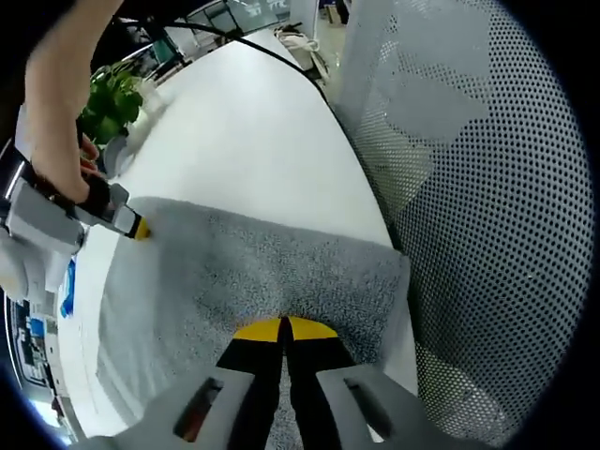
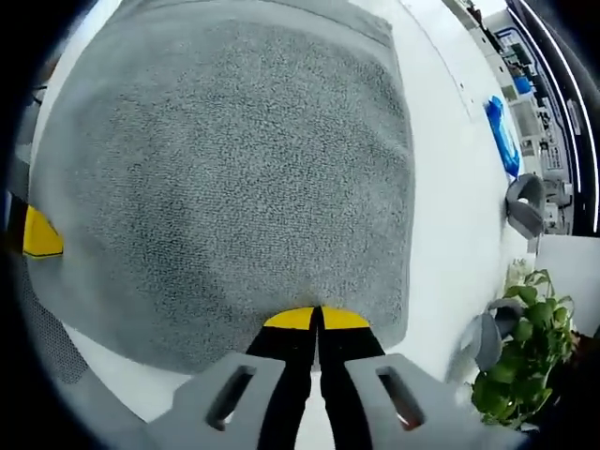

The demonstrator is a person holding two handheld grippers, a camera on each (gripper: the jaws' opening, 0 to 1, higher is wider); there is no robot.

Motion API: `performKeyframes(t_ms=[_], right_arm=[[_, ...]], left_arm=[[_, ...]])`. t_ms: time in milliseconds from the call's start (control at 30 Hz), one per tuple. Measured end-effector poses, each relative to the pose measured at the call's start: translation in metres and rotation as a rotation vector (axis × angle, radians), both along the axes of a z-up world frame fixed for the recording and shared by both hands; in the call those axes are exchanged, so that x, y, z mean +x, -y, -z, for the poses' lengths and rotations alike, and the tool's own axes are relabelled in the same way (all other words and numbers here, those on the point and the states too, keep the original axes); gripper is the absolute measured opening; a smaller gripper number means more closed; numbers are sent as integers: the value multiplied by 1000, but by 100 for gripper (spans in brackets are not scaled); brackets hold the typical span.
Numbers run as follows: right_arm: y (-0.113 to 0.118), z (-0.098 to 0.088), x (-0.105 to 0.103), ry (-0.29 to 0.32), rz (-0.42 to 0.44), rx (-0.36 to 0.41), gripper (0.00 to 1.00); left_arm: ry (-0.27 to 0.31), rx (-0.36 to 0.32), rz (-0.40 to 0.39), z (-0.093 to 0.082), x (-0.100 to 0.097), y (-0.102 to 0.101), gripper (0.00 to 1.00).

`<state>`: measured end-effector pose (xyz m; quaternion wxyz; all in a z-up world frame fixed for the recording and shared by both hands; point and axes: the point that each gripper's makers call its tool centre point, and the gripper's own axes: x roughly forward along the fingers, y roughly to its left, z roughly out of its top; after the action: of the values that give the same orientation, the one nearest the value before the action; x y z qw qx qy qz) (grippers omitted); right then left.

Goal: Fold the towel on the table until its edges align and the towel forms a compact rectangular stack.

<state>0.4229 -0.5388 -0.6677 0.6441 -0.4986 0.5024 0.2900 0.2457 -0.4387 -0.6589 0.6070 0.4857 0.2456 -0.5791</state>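
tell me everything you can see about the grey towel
The towel is grey terry cloth with a nubby pile and a flat hemmed band along one edge. It lies spread flat on the white table, near the edge beside a perforated screen. Both tongs are shut on its edge: the left tongs at one corner, the right tongs at another.

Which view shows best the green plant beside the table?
The right gripper view: the plant appears near, with distinct leaves, at the lower right. In the left gripper view, the plant is small, far away and partly behind a person's hand.
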Motion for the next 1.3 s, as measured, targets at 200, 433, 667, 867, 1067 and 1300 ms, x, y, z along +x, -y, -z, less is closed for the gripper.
performKeyframes(t_ms=[200,433,667,867,1067,1300], right_arm=[[3,-1,-4,14,4,50,0],[4,1,-13,37,-23,-3,0],[6,1,-17,68,-50,-60,0],[9,0,-18,73,22,13,0],[10,0,-20,61,65,60,0],[10,-1,-26,63,86,86,0]], left_arm=[[-24,-5,-26,0,1,-3,1],[-27,11,-40,1,1,-10,1],[102,150,30,2,9,-23,1],[98,164,-10,2,14,-29,1],[99,193,-43,3,21,-36,1],[95,207,-92,3,26,-44,1]])
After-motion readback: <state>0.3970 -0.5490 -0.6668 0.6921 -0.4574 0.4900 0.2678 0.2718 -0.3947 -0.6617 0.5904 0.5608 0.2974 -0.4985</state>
